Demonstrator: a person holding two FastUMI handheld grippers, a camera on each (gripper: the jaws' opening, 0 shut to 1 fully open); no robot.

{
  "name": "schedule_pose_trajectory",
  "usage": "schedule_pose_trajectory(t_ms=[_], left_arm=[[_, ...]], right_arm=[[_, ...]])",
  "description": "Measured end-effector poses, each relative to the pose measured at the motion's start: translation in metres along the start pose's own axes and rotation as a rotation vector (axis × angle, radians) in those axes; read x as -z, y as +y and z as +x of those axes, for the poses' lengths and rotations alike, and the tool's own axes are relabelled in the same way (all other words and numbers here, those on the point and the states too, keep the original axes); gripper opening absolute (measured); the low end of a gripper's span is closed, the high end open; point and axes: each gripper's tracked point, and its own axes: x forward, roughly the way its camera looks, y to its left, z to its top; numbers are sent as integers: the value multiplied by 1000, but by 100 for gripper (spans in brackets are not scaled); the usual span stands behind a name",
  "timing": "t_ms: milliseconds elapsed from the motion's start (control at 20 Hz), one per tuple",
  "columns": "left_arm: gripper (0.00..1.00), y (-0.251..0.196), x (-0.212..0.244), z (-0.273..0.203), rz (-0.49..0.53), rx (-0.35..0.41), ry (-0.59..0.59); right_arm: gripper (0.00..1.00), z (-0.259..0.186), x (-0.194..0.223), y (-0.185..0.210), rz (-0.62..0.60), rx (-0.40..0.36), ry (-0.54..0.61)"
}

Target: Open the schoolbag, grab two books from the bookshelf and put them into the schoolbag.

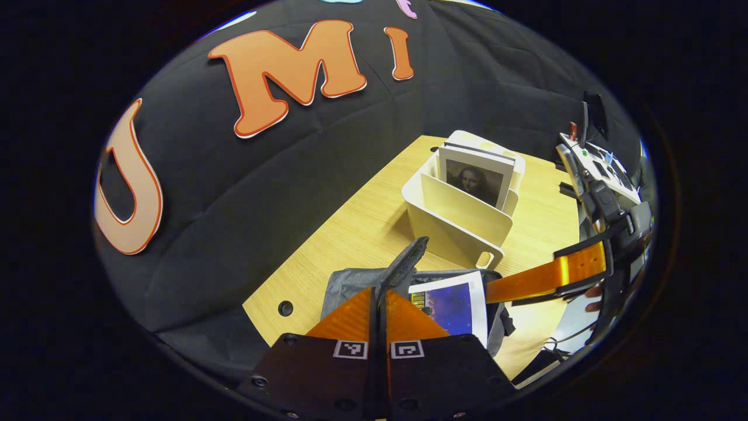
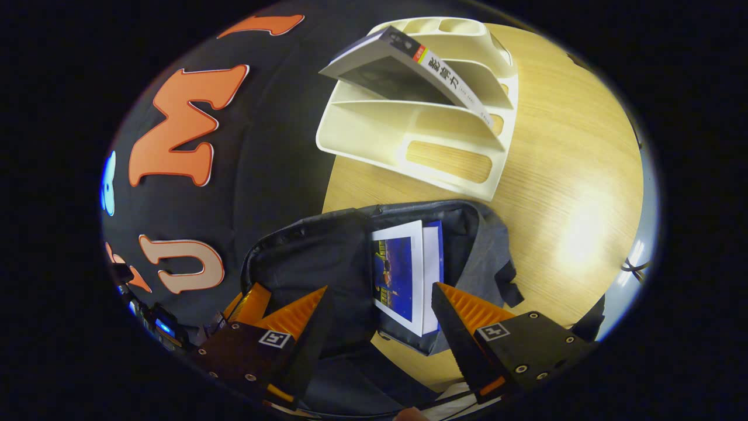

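The grey schoolbag lies open on the wooden table. My left gripper is shut on the bag's zip rim and holds it up. A blue book with a white border sits inside the bag, seen also in the right gripper view. My right gripper hangs open over the bag's mouth, the book lying between its fingers and beyond their tips. Behind the bag stands the cream bookshelf with a grey book leaning in it; its cover shows a portrait.
The right gripper's orange finger reaches in from the right in the left gripper view, a hand behind it. The black cloth wall runs along the table's left edge. Bare tabletop lies to the right of the bag and shelf.
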Motion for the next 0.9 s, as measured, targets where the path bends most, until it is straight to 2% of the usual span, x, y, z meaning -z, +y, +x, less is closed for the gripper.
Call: schedule_pose_trajectory(t_ms=[250,450,600,700,750,800,900], left_arm=[[1,-5,0,0,26,1,7],[1,-11,2,-3,33,3,18],[1,-10,4,-6,21,-12,32],[1,-9,4,-7,8,-25,41],[0,-9,6,-7,0,-32,44],[7,-9,5,-6,-7,-38,45],[7,-11,6,-7,-20,-46,50]], right_arm=[[99,-46,-35,-36,-11,21,-72],[99,-80,-61,-70,-90,69,-92],[99,-108,-94,-79,-228,115,-109],[99,-125,-118,-78,-371,164,-112],[99,-133,-132,-74,-445,186,-112],[99,-137,-144,-67,-516,207,-111],[99,-143,-169,-45,-623,223,-111]])
